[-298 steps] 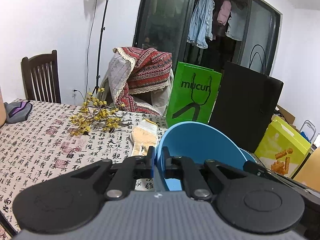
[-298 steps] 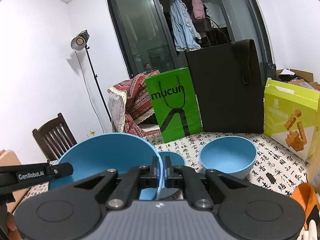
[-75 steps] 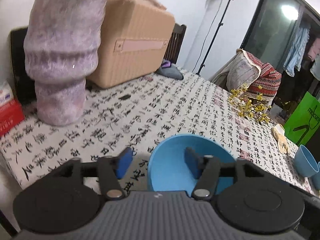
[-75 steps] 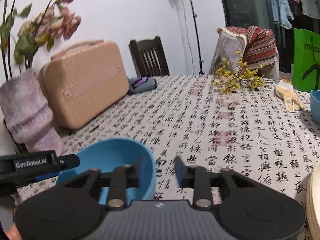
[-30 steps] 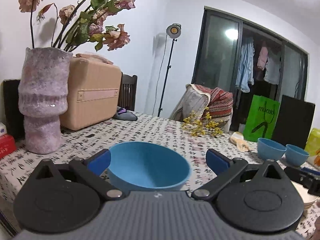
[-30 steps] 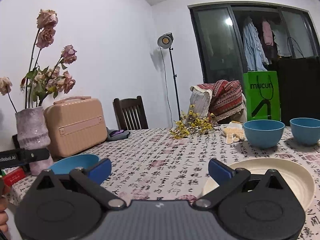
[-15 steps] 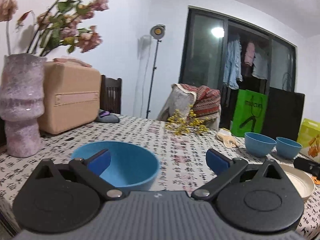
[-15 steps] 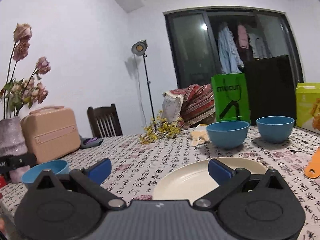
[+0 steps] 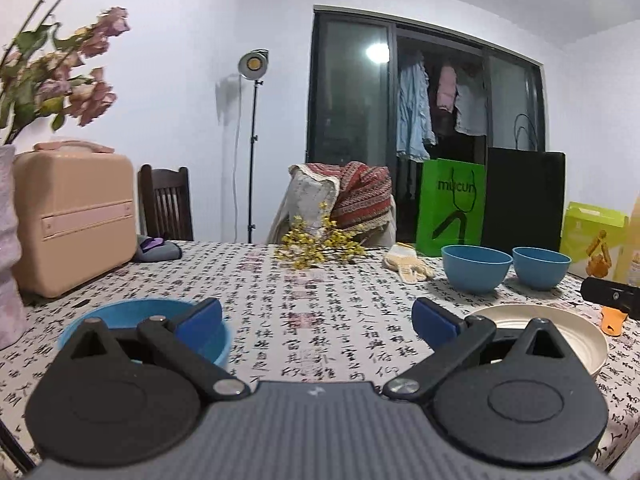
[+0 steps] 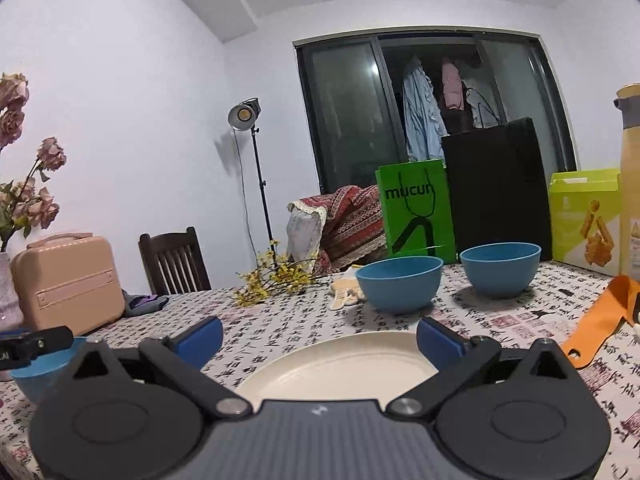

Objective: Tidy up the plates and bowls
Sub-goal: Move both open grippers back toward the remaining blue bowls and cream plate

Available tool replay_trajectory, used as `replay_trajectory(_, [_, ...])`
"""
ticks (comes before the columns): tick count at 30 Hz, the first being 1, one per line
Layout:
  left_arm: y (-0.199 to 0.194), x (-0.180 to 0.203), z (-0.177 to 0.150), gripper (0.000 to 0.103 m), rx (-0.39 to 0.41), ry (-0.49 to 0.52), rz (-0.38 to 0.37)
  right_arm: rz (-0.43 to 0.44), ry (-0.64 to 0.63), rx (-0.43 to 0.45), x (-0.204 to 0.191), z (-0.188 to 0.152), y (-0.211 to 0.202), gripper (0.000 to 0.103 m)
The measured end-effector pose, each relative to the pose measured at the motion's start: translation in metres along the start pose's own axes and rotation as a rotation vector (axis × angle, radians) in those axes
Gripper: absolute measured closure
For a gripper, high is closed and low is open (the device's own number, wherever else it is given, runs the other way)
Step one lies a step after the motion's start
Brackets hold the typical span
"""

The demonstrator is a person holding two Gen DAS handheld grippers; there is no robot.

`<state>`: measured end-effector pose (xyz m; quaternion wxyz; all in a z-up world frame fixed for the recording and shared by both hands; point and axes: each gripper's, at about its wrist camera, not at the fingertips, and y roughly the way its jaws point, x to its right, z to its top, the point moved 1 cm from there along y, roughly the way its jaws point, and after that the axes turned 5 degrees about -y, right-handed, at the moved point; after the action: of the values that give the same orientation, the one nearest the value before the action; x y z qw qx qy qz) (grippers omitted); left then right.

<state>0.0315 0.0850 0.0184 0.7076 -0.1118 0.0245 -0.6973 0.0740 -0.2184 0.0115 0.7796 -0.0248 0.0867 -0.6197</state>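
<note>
Both tools are gaping wide, holding nothing: left gripper [image 9: 316, 318] is facing the tablecloth, right gripper [image 10: 318, 340] is hovering over the cream plate [image 10: 340, 364]; likely next, fetching the blue bowls [image 10: 400, 282] at one o'clock

A table [image 9: 320, 280] in a cloth printed with black characters carries a tan case [image 9: 76, 216] at its left end, beside a vase of faded roses [image 10: 24, 184]. Yellow sprigs [image 9: 320, 246] and a glove [image 9: 408, 266] lie farther back. A green bag [image 10: 416, 208], a black bag [image 10: 496, 188] and a snack box [image 10: 584, 220] stand along the far edge, with an orange scoop [image 10: 600, 320] nearer. A lamp [image 9: 252, 64] and a chair [image 9: 166, 204] stand behind.
</note>
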Motion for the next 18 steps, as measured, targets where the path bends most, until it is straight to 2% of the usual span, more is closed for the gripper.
replay_trajectory(9, [0.016, 0.028, 0.028, 0.000, 0.016, 0.041, -0.050, -0.044, 0.007, 0.008, 0.028, 0.015, 0.001, 0.000])
replay_trajectory(18, [0.038, 0.066, 0.055, 0.000, 0.019, 0.037, -0.093, -0.061, 0.030, 0.022, 0.058, 0.054, 0.008, 0.000])
